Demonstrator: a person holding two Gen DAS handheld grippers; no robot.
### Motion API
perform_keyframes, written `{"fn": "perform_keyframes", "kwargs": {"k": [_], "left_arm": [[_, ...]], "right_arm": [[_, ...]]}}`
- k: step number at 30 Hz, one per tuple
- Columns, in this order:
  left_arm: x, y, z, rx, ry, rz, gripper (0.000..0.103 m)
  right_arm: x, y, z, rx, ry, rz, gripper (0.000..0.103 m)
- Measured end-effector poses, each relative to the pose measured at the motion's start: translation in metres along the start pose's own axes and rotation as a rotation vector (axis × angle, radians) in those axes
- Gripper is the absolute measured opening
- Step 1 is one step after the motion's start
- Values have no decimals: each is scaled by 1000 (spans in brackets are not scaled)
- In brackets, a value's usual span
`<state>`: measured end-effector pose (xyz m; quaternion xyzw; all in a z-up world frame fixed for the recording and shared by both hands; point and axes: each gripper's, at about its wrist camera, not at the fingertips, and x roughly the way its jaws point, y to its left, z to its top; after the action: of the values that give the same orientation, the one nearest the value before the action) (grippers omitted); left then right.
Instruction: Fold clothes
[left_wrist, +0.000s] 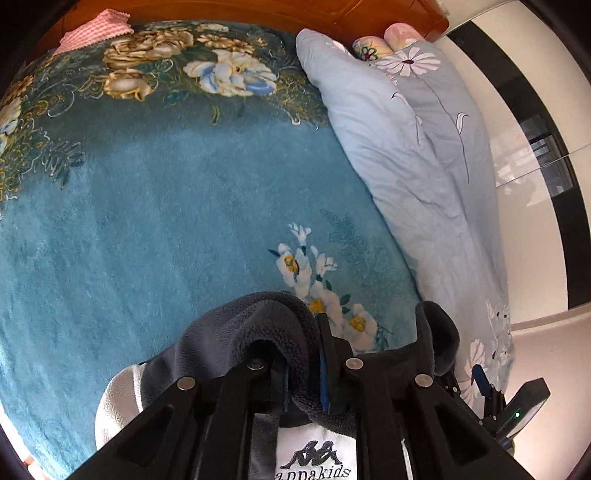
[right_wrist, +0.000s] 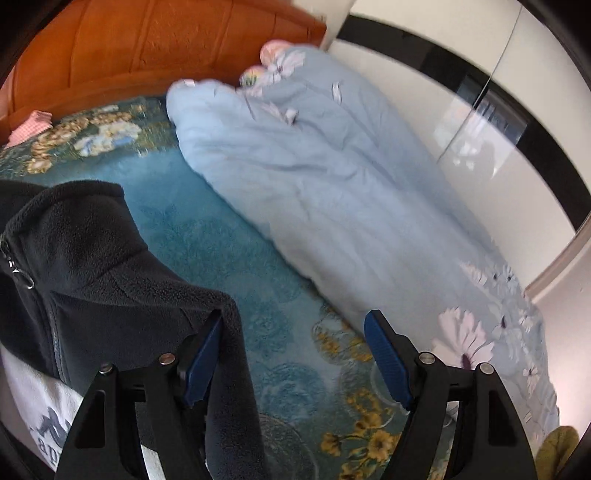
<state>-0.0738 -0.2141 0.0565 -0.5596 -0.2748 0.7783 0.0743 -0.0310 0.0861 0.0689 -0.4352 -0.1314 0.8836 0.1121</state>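
A dark navy fleece jacket (left_wrist: 236, 332) with a white lower panel and a "Kappa kids" logo hangs over the teal flowered bedspread (left_wrist: 166, 221). My left gripper (left_wrist: 304, 384) is shut on a fold of the fleece. In the right wrist view the jacket (right_wrist: 85, 266) shows its zip at the left, and its shoulder edge drapes over the left finger. My right gripper (right_wrist: 295, 354) is open with blue pads (right_wrist: 388, 358) wide apart, nothing clamped between them.
A rolled pale blue quilt (left_wrist: 406, 147) with white flowers lies along the bed's right side, also in the right wrist view (right_wrist: 332, 184). An orange wooden headboard (right_wrist: 147, 48) stands at the back. A pink cloth (left_wrist: 96, 31) lies near it. A white and black wardrobe (right_wrist: 498, 122) stands at right.
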Motion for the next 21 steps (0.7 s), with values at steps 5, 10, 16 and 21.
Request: {"fn": "perform_keyframes", "kwargs": {"k": [5, 10, 16, 21], "left_arm": [[-25, 1, -30, 85, -2, 18, 51], [-51, 1, -62, 173, -7, 36, 67], [-26, -9, -126, 389, 121, 264, 68], [16, -14, -152, 461, 288, 446, 68]], "right_arm": [[23, 10, -8, 10, 89, 62, 77], [-2, 2, -15, 15, 68, 146, 78], [-62, -18, -66, 165, 9, 272, 79], [-91, -13, -119, 217, 55, 348, 79]]}}
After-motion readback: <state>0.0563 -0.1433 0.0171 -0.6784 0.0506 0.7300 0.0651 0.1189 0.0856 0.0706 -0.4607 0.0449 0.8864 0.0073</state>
